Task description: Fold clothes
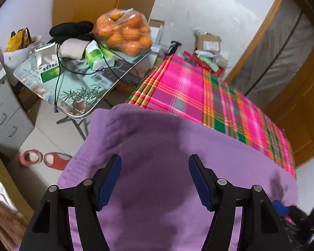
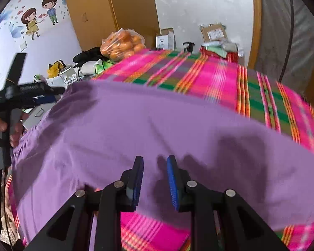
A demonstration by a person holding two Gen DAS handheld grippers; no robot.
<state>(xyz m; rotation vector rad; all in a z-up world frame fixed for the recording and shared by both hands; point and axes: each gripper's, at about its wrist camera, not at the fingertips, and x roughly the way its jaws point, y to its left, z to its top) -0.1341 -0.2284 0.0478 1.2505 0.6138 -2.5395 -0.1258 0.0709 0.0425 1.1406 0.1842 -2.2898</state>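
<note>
Purple garment (image 2: 157, 129) edges blurred; right claw (image 2: 155, 163) parted, empty.

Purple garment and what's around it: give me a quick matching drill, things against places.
Things:
1. purple garment
2. bag of oranges
3. red slippers
4. left tongs

Places:
A. on the floor
B. on the glass side table
C. spread on the plaid cloth
D. above the purple fabric, gripping nothing

Pairs: 1-C, 2-B, 3-A, 4-D

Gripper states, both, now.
Left gripper: open, empty, above the purple garment.
Right gripper: narrowly open, nothing pinched, over the same garment.
</note>
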